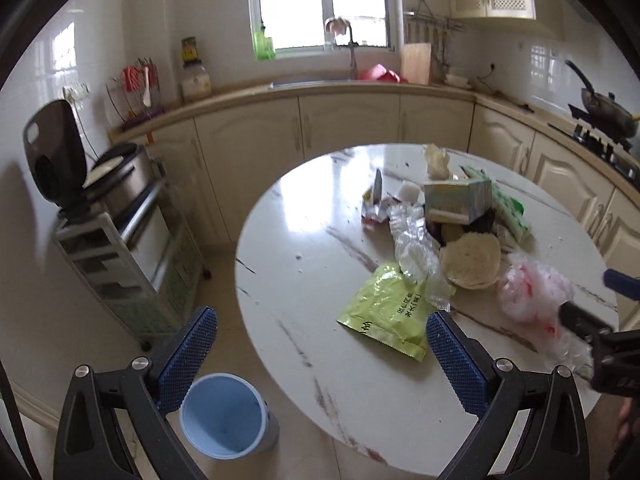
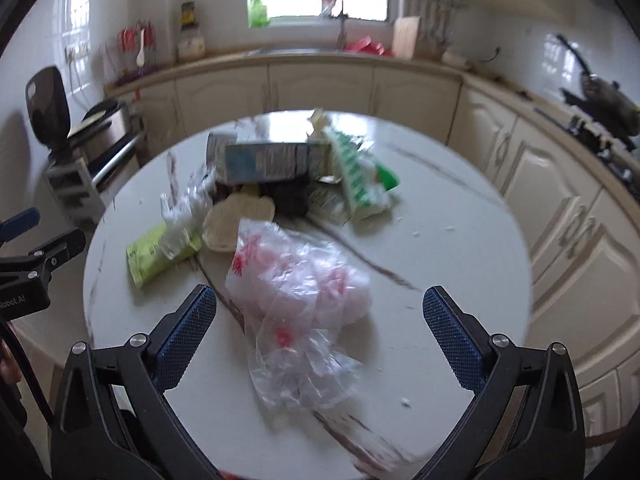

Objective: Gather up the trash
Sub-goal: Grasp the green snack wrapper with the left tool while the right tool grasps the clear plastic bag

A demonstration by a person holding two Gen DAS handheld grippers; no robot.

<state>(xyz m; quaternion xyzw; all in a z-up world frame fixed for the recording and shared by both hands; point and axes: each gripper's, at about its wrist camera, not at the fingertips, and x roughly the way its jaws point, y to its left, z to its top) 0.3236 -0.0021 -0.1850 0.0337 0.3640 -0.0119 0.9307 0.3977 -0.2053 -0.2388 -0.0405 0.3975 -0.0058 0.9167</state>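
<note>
Blue-padded fingers of the left gripper (image 1: 322, 354) stand spread wide and empty above the near edge of a round marble-patterned table (image 1: 304, 216), one finger over the floor and the other over the tabletop. The right gripper (image 2: 320, 338), its fingers likewise spread and holding nothing, hovers over a crumpled clear plastic bag with red print (image 2: 296, 292) lying at the table's near side. Behind the bag, trash sits heaped near the table's middle: a yellow-green foil packet (image 1: 386, 312), clear crinkled wrap (image 1: 412, 240), a pale round crumpled piece (image 1: 472, 260), a light carton on its side (image 1: 456, 200) and a green-and-white wrapper (image 1: 508, 208). On the floor beside the table stands a light blue bin (image 1: 226, 416), its visible interior showing nothing inside.
</note>
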